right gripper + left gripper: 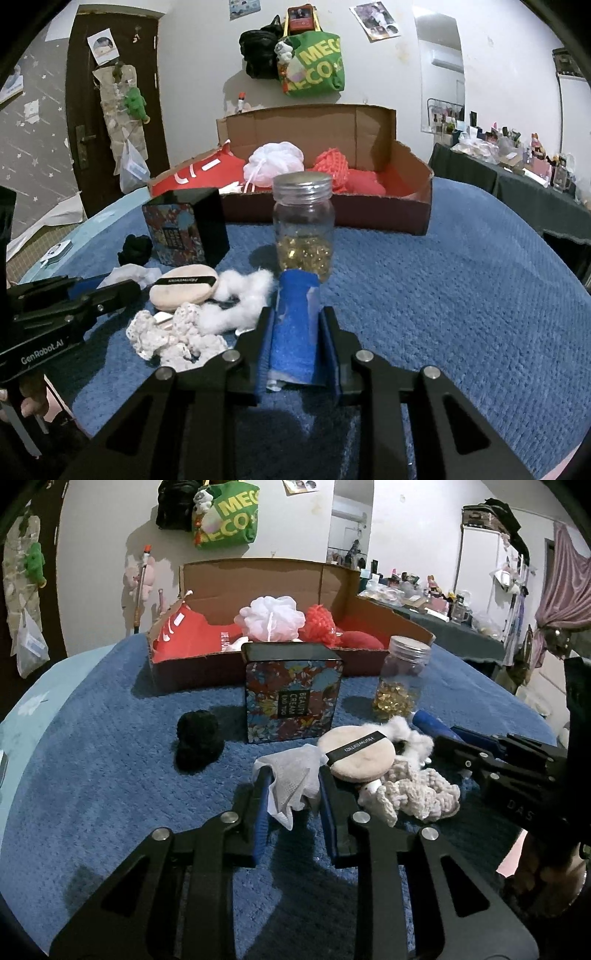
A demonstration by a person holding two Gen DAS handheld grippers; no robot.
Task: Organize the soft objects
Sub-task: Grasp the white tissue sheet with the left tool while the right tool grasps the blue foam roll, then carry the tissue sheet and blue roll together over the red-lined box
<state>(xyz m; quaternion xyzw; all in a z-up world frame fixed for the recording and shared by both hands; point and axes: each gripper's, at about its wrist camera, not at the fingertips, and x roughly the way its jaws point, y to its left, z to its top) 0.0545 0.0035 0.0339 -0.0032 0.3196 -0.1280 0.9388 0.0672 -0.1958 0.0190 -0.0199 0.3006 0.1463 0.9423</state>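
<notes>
Blue textured cloth (110,760) covers the work surface, with a white wall and a hanging green bag (319,62) behind it.

From the left wrist view, the left gripper (293,781) is clamped on a crumpled white wipe (291,775), its blue-padded fingers pressed against either side. Just right of it lie a round beige powder puff (360,753), a cream crocheted piece (417,794) and a tuft of white cotton (410,734). Ahead and to the left sits a black pom-pom (197,738); straight ahead stands a floral tin (293,694), with a clear jar of gold beads (402,675) to its right. Beyond them the cardboard box (258,587) holds a white mesh sponge (271,618) and red soft things.

Only the right wrist view shows what the right gripper (297,321) has: a blue sponge-like piece (293,325) gripped between its closed fingers, directly before the jar. This view also shows a dark door (110,110) at far left, and the left gripper's black body beside the puff, with part of a hand (31,402) beneath it.
</notes>
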